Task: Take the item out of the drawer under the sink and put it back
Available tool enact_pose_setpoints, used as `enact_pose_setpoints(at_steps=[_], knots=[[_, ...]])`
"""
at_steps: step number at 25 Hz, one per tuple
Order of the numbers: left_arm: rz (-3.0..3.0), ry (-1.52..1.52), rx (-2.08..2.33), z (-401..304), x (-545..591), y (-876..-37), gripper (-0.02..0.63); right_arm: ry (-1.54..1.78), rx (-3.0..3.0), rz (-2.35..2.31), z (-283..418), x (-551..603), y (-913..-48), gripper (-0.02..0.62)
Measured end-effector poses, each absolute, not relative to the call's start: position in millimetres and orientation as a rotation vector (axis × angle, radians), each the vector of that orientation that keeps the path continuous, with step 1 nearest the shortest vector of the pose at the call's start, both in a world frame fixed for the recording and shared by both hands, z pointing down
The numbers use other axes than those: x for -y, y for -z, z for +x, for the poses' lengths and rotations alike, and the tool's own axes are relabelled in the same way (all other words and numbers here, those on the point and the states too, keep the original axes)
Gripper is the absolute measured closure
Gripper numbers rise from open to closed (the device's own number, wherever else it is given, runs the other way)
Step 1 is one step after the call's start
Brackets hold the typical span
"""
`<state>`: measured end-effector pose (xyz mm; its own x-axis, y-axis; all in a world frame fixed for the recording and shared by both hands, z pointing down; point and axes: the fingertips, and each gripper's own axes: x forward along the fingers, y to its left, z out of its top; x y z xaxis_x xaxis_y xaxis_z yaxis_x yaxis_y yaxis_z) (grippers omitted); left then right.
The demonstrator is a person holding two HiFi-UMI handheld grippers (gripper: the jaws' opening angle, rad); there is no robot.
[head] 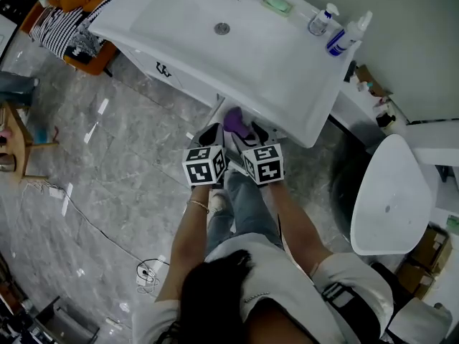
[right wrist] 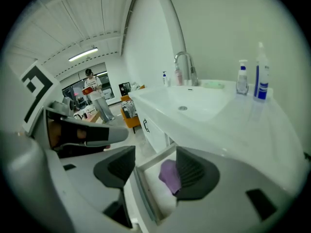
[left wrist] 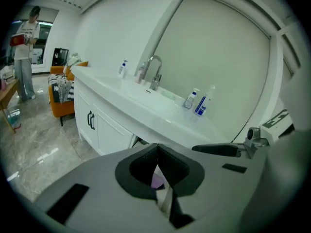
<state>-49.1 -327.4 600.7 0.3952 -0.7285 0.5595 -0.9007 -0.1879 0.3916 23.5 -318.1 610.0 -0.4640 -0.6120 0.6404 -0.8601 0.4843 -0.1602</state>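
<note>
Item (right wrist: 170,175) purple; drawer (right wrist: 151,182), sink (head: 186,20) white; floor (head: 122,163) grey, veined marble pattern; chair (head: 92,63) orange; cloth (head: 68,24) black-white striped.

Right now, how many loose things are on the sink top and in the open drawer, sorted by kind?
Bottles: 4 (spray bottle, pump bottle, pink bottle, small far bottle)
Green soap: 1
Purple item in the drawer: 1
Total: 6
</note>
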Motion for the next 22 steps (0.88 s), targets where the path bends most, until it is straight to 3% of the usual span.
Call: enact_pose_setpoints(at_steps=[5,10,15,22], knots=[[2.041,-0.284,1.410,-46,315,-563,0.601,-0.553,2.280,1.243,22,306,-569,0.338],[2.077,-0.236,1.435,-50,300,-534,0.601,-0.485,2.308,1.283,21,294,-539,0.398],[2.091,-0.190,1.402,-51,278,-519,0.601,-0.379,2.263,1.273,16,279,-530,0.531],[2.119,-0.147,1.387,-46,258,-503,0.601,-0.374,2.303,1.251,1,261,-511,0.551]])
